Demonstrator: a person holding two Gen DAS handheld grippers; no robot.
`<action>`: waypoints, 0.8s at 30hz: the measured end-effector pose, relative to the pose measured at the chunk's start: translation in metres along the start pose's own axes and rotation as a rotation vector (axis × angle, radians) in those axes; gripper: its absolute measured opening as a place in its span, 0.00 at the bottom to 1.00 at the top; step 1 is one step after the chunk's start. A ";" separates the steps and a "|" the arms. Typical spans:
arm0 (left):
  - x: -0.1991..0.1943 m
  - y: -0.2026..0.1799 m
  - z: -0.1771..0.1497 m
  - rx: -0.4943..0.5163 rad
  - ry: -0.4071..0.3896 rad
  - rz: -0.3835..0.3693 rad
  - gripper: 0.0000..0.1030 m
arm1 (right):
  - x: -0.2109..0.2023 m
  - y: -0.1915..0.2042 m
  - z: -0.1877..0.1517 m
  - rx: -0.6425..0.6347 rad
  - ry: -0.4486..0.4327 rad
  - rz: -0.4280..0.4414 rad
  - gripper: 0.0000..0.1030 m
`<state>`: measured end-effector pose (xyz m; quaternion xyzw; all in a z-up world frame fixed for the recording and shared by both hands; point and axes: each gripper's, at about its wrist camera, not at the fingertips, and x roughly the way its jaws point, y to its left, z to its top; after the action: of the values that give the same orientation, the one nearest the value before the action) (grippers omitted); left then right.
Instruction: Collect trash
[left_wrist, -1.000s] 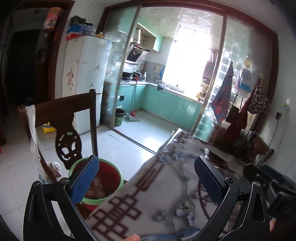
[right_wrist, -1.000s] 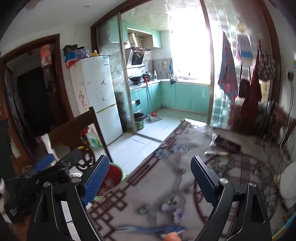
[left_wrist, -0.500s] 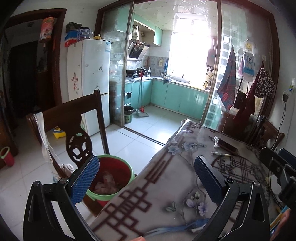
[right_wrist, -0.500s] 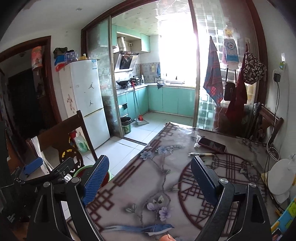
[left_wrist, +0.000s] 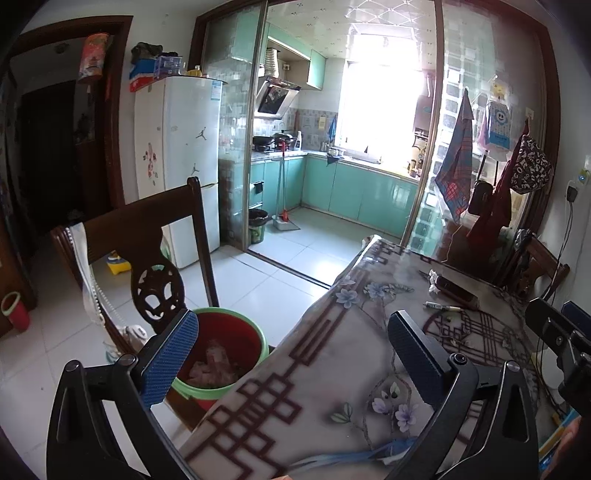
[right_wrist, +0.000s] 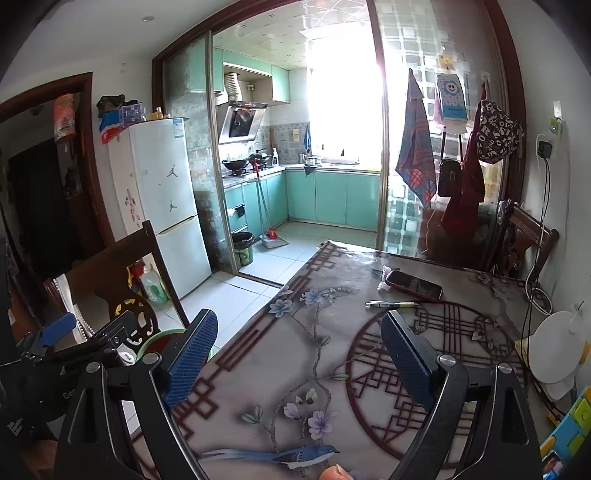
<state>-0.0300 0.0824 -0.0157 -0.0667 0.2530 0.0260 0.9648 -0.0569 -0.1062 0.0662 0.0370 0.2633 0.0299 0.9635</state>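
Both grippers wide open, nothing between the jaws — left gripper (left_wrist: 291, 354) over table (left_wrist: 332, 369) edge beside red bin (left_wrist: 236, 332); right gripper (right_wrist: 295, 350) short of crumpled tissue (right_wrist: 386, 275) touching phone (right_wrist: 413, 284).

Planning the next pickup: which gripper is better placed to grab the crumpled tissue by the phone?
Right. The right gripper faces the tissue beside the phone, open and empty; the left gripper sits at the bucket edge.

On the desk (right_wrist: 332, 354) lie one phone (right_wrist: 413, 284), one pen (right_wrist: 391, 304) and one crumpled tissue (right_wrist: 384, 278). One bin (left_wrist: 221, 354) stands beside it. Two chairs (left_wrist: 147, 236) flank the desk.
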 end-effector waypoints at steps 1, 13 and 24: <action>0.000 0.000 0.000 0.002 -0.001 -0.010 1.00 | 0.000 -0.001 0.000 0.000 0.000 -0.004 0.88; -0.002 -0.008 0.003 0.024 -0.041 0.015 1.00 | 0.002 -0.002 0.002 0.000 -0.001 -0.013 0.88; 0.004 -0.020 0.001 0.053 -0.021 0.000 1.00 | 0.007 -0.010 0.002 0.011 0.007 -0.028 0.88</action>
<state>-0.0243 0.0629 -0.0142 -0.0411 0.2433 0.0199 0.9689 -0.0501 -0.1163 0.0633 0.0385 0.2672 0.0151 0.9628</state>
